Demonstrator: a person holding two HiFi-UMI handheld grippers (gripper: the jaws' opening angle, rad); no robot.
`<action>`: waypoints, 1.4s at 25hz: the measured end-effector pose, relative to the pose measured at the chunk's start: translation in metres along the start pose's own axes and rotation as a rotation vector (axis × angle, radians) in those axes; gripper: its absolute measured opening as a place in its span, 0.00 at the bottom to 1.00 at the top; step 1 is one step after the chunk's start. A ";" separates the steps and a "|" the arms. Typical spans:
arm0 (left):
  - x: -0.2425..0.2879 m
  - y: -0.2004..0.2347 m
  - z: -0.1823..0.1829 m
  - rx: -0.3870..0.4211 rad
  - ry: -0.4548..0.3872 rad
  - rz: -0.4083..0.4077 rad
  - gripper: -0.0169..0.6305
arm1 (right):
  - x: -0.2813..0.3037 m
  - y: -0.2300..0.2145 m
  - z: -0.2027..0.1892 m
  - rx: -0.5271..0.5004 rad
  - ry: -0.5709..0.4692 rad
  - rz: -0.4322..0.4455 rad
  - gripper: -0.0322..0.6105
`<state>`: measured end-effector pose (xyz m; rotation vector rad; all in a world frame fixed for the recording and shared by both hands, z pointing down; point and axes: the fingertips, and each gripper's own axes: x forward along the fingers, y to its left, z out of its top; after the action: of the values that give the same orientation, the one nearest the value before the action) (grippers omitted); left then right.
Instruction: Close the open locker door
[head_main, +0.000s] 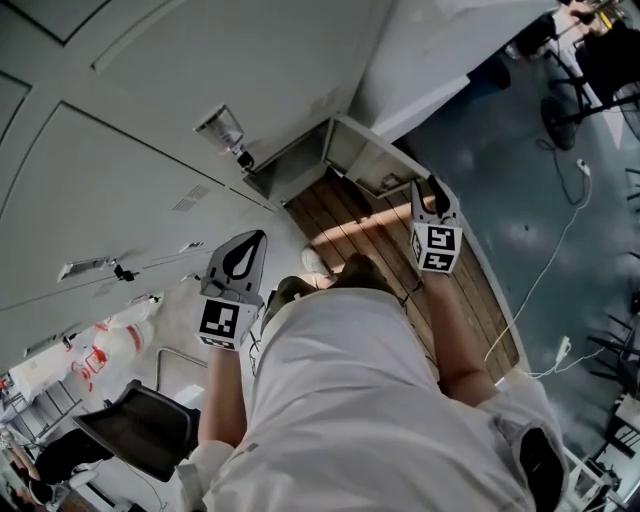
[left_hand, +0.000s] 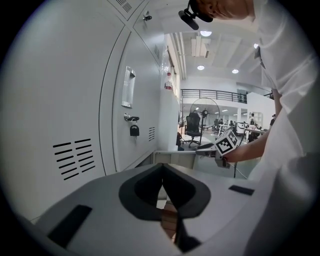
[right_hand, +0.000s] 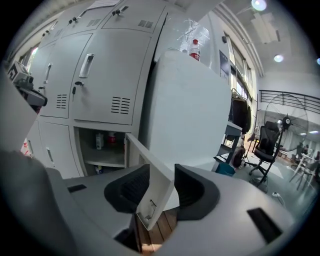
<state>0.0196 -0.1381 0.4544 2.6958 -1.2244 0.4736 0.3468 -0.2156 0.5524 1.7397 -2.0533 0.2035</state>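
The open locker door (right_hand: 145, 155) juts out from the lower locker compartment (right_hand: 102, 147), which has shelves with small bottles inside. My right gripper (right_hand: 161, 182) is open, its jaws standing on either side of the door's free edge with the latch plate between them. From the head view the right gripper (head_main: 432, 192) sits at the door's (head_main: 385, 165) outer edge. My left gripper (head_main: 255, 245) hangs off to the left near the closed lockers, shut with nothing in it (left_hand: 162, 180).
Closed grey lockers (left_hand: 75, 100) line the left, one with a padlock (left_hand: 134, 130). A white panel (right_hand: 195, 105) stands right of the door. Wooden flooring (head_main: 370, 240) lies below, with a white cable (head_main: 545, 270) on the blue floor. Office chairs (right_hand: 265, 140) stand further off.
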 end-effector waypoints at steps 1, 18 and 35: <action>0.002 -0.001 0.000 0.000 0.004 -0.002 0.03 | 0.001 -0.004 -0.003 0.001 0.007 -0.008 0.29; 0.012 -0.004 -0.002 -0.001 0.031 0.024 0.03 | 0.023 -0.005 -0.035 0.038 0.076 0.065 0.24; -0.019 -0.008 -0.012 -0.015 0.017 0.047 0.03 | -0.001 0.028 -0.040 0.057 0.079 0.107 0.22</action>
<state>0.0110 -0.1168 0.4595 2.6498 -1.2844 0.4908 0.3297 -0.1941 0.5925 1.6285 -2.1035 0.3614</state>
